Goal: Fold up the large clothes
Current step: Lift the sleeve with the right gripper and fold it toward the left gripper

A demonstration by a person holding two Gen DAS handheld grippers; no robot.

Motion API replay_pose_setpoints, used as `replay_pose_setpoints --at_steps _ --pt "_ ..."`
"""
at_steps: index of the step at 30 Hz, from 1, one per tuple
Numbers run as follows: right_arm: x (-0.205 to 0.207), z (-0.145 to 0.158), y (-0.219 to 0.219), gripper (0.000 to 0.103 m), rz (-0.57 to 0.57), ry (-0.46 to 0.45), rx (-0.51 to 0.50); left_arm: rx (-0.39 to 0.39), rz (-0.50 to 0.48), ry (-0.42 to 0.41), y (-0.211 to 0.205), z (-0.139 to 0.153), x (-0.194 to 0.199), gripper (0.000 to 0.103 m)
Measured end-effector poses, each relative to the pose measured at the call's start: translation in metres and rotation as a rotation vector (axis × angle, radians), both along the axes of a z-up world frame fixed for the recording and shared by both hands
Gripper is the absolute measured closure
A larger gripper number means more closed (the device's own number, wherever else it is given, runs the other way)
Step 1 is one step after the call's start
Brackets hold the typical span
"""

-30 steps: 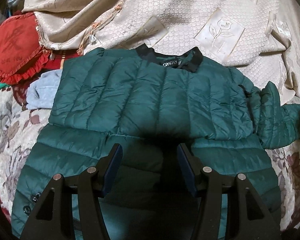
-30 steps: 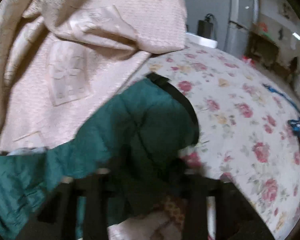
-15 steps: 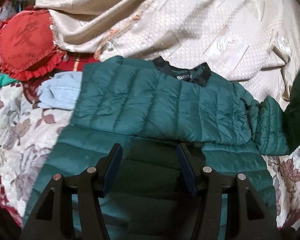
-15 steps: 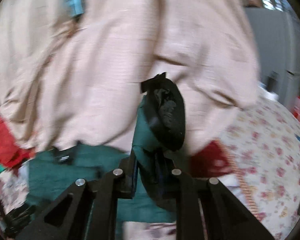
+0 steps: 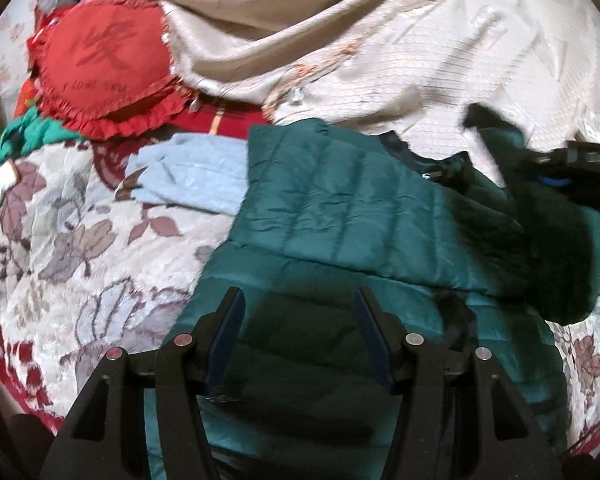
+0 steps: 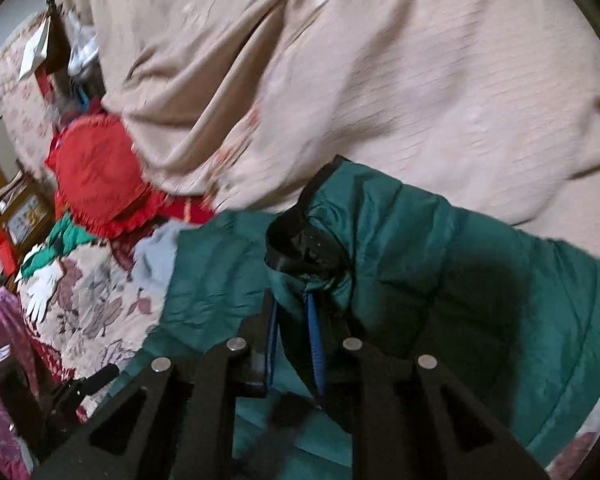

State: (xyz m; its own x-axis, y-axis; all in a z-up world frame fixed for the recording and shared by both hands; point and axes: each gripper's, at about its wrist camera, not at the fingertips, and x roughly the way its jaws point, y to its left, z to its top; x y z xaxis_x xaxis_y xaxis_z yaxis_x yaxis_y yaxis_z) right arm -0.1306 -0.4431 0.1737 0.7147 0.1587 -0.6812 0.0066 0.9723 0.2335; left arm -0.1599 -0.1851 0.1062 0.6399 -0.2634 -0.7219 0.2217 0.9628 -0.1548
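A green puffy jacket lies on a bed with a flowery cover. It is partly folded, with one layer lying over the other. Its black collar points toward a big cream blanket heaped at the back.

The left gripper hangs over the near part of the jacket. Its two blue pads stand about half apart, and nothing is between them.

The right gripper is squeezed tight on the jacket's sleeve. The green cloth sits between its blue pads, just below the black cuff. The sleeve is lifted up and reaches across the jacket.

A red frilly cushion lies to the left, next to the blanket. It has a big sign sewn on it and small letters under that, but they are too blurry to read. A light blue cloth lies just beside the jacket, touching its left edge.
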Motion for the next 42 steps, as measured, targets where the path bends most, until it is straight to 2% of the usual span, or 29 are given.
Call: replay_pose_setpoints --at_steps 7,10,12,14,16,21,27,31,37,39,42 --pt "0.062 -0.067 0.062 0.087 0.110 0.142 0.079 -0.048 0.035 0.046 0.020 -0.015 0.013 0.064" --pt "0.071 -0.087 0.070 0.062 0.125 0.202 0.120 -0.098 0.037 0.066 0.024 -0.017 0.017 0.064" --pt "0.062 -0.084 0.064 0.038 0.115 0.180 0.174 -0.125 0.032 0.074 0.024 -0.017 0.019 0.064" --pt "0.043 -0.071 0.053 0.032 0.088 0.143 0.186 -0.144 0.021 0.081 0.021 -0.017 0.021 0.063" --pt "0.025 -0.057 0.040 0.032 0.082 0.114 0.171 -0.165 0.014 0.077 0.016 -0.014 0.024 0.058" --pt "-0.023 -0.036 0.002 0.026 0.014 0.069 0.110 -0.145 0.026 0.028 -0.003 -0.002 0.029 0.057" --pt "-0.067 -0.026 -0.032 0.026 -0.099 0.034 -0.063 -0.102 0.008 0.001 -0.023 0.007 0.029 0.057" --pt "-0.077 -0.025 -0.044 0.024 -0.151 0.019 -0.119 -0.071 -0.009 -0.015 -0.033 0.010 0.029 0.057" --pt "-0.089 -0.035 -0.051 0.019 -0.210 -0.072 -0.092 -0.054 -0.027 -0.009 -0.042 0.009 0.039 0.057" --pt "-0.094 -0.042 -0.051 0.018 -0.251 -0.127 -0.128 -0.041 -0.025 -0.020 -0.045 0.010 0.044 0.057" --pt "-0.100 -0.054 -0.052 0.018 -0.297 -0.188 -0.239 -0.033 -0.015 -0.019 -0.048 0.008 0.058 0.057"
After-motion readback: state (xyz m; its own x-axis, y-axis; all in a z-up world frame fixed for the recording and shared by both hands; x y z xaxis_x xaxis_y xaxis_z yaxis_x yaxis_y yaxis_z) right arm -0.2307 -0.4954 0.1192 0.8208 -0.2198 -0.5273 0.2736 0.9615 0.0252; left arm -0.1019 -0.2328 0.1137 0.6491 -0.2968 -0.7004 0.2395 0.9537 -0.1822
